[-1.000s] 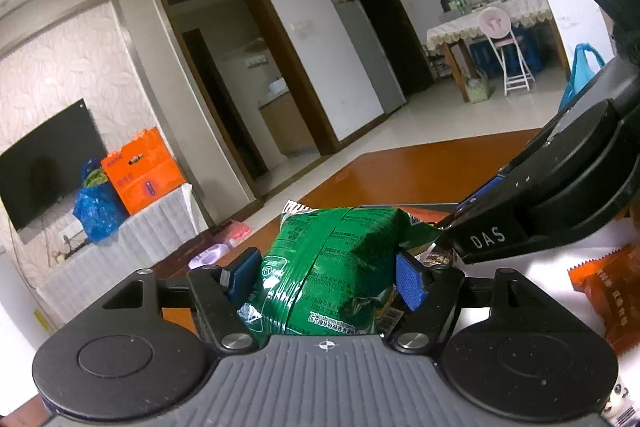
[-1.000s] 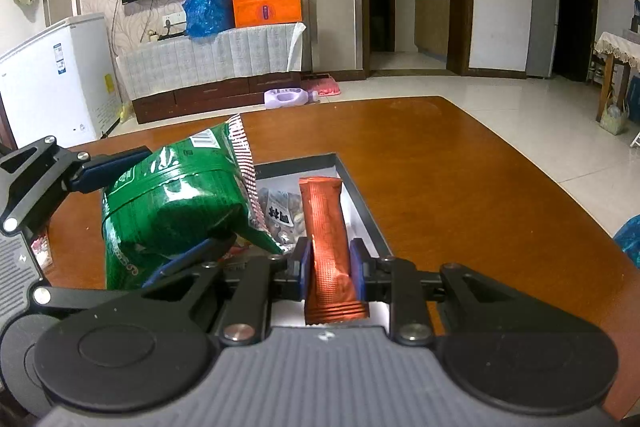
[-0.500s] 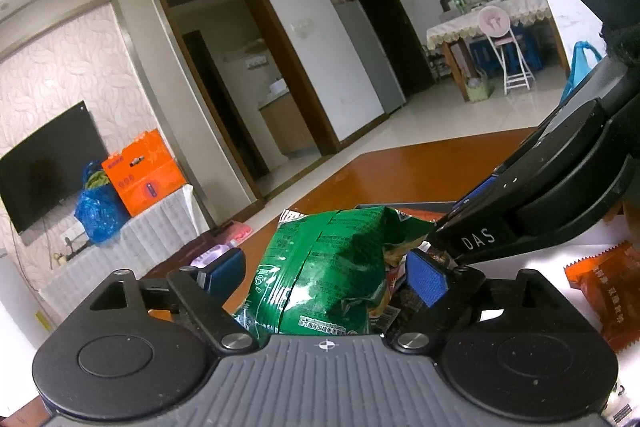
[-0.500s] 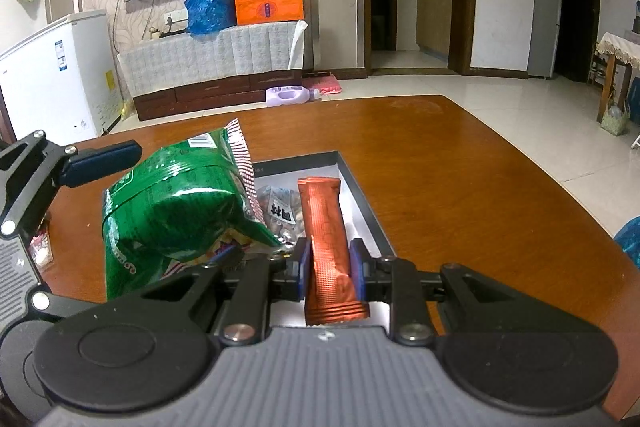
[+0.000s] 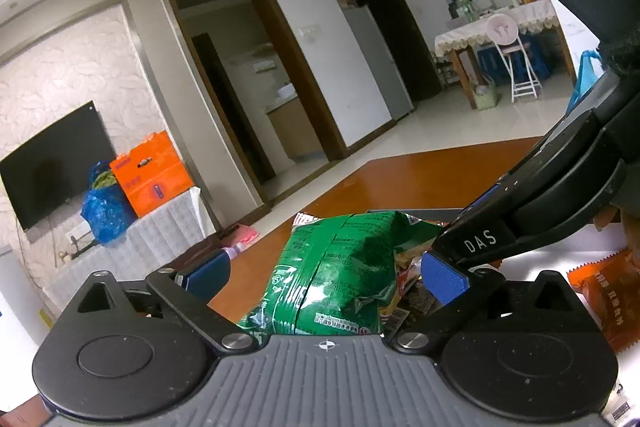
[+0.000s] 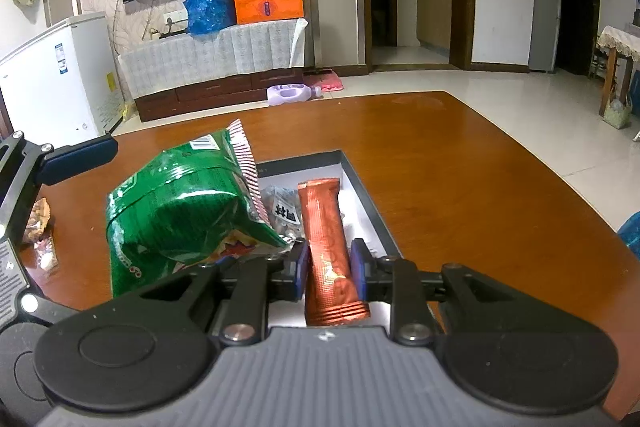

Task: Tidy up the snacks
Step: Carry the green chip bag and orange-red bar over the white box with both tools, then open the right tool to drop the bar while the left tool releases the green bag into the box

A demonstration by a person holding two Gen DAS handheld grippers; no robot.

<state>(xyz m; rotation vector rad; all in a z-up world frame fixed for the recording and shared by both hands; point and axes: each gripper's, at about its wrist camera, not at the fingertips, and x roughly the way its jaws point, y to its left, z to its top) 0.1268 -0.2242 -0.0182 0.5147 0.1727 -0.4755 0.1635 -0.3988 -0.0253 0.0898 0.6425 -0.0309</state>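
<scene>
Pinching orange-brown snack stick (image 6: 328,239) at lower centre of frame, right gripper (image 6: 329,265) hung over black-rimmed box (image 6: 372,203). Left gripper (image 5: 324,273) stood spread around released green bag (image 5: 340,267), frame centre. Risk: leaning bag could topple, blocking stick's slot.

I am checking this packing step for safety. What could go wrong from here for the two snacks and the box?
1. The left gripper is open, so the green bag is loose; it leans half over the box edge and may slide onto the table.
2. The right gripper, shut on the orange bar, is close beside the bag and may knock or crush it.
</scene>
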